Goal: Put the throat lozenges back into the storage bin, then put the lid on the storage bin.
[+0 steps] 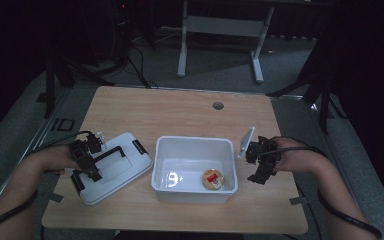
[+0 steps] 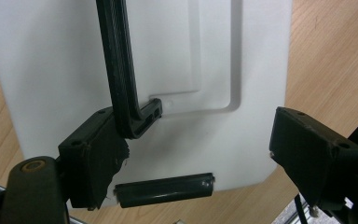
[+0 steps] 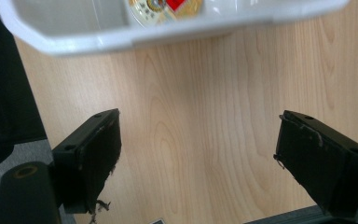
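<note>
Two grippers: your left gripper gapes over the white lid; right gripper gapes, empty.
Bin: white bin between them.
Inside: round tin.
Obstruction: lid's black handle touching the left jaw.

High view was dim, background near black; glare on the white plastic bin. Gripper views brighter, near edges soft.

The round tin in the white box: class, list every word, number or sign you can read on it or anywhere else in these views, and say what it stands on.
None can be read.
Round tin in the white box: a red label on its gold lid, print too small and blurred to read.
White lid: no text.
</note>
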A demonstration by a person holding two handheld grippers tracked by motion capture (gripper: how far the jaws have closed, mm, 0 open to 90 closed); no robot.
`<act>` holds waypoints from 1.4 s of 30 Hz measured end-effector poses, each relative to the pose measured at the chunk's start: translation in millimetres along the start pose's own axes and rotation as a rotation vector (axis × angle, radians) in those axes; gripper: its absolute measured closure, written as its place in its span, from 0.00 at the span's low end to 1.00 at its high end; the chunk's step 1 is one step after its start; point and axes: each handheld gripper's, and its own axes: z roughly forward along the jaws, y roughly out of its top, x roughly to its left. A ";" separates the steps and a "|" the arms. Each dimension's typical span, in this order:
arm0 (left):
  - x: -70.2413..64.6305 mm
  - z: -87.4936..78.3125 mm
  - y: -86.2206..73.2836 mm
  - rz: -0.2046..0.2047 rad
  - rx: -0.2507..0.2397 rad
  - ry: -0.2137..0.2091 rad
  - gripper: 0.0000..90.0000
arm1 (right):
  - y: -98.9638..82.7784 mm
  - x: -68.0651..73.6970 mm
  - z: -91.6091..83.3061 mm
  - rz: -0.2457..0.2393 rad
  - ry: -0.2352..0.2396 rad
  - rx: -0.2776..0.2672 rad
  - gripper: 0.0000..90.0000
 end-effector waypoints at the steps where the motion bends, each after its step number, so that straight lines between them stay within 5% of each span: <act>1: 0.1 -0.3 0.2 0.000 0.000 -0.001 0.20 | -9.0 -0.9 3.5 0.011 -0.005 -0.008 0.15; 6: 1.0 1.3 -0.2 -0.002 0.001 0.000 0.19 | -25.4 -1.3 18.7 0.034 -0.019 0.001 0.15; 20: 2.9 1.5 -5.6 -0.007 -0.019 0.010 0.20 | -56.7 -1.1 56.5 0.101 0.034 0.044 0.15; 30: 4.6 1.5 -8.0 0.000 -0.028 0.084 0.24 | -64.6 -3.5 60.1 0.133 0.046 0.049 0.16; 35: 7.8 4.6 -7.4 0.006 -0.006 0.140 0.38 | -64.9 -4.2 62.3 0.139 0.051 0.063 0.16; 42: 10.4 15.0 -3.1 0.012 0.043 0.136 0.59 | -68.0 -4.6 70.1 0.150 0.072 0.083 0.16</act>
